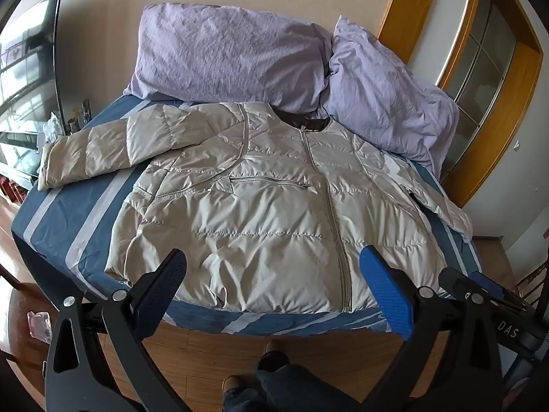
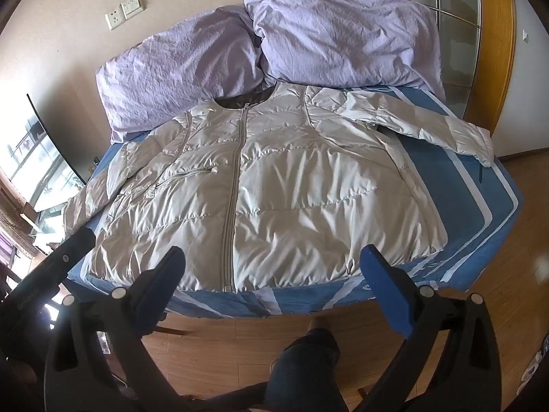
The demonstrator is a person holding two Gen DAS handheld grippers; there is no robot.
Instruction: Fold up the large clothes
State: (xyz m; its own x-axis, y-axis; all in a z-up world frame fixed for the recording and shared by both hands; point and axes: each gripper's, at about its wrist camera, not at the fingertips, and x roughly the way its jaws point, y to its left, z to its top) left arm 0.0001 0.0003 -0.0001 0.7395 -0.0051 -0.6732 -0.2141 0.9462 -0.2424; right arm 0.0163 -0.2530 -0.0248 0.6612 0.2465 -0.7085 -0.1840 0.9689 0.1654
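A shiny beige padded jacket [image 1: 260, 202] [image 2: 284, 192] lies front up and zipped on the blue striped bed [image 1: 61, 219] [image 2: 480, 206], both sleeves spread out to the sides. My left gripper [image 1: 272, 264] hovers open above the jacket's hem near the bed's front edge, nothing between its blue pads [image 1: 387, 292]. My right gripper [image 2: 272, 262] also hangs open over the hem, its fingers [image 2: 387, 288] apart and empty. In the left wrist view the right gripper [image 1: 480, 285] shows at the right edge; in the right wrist view the left gripper [image 2: 51, 274] shows at the left.
Two lilac pillows [image 1: 226, 58] [image 2: 343, 34] lean at the head of the bed against the wall. A person's legs and shoes [image 1: 274, 370] [image 2: 305, 360] stand on the wooden floor at the bed's foot. A dark screen [image 1: 31, 68] is left, a wooden-framed door [image 1: 480, 55] right.
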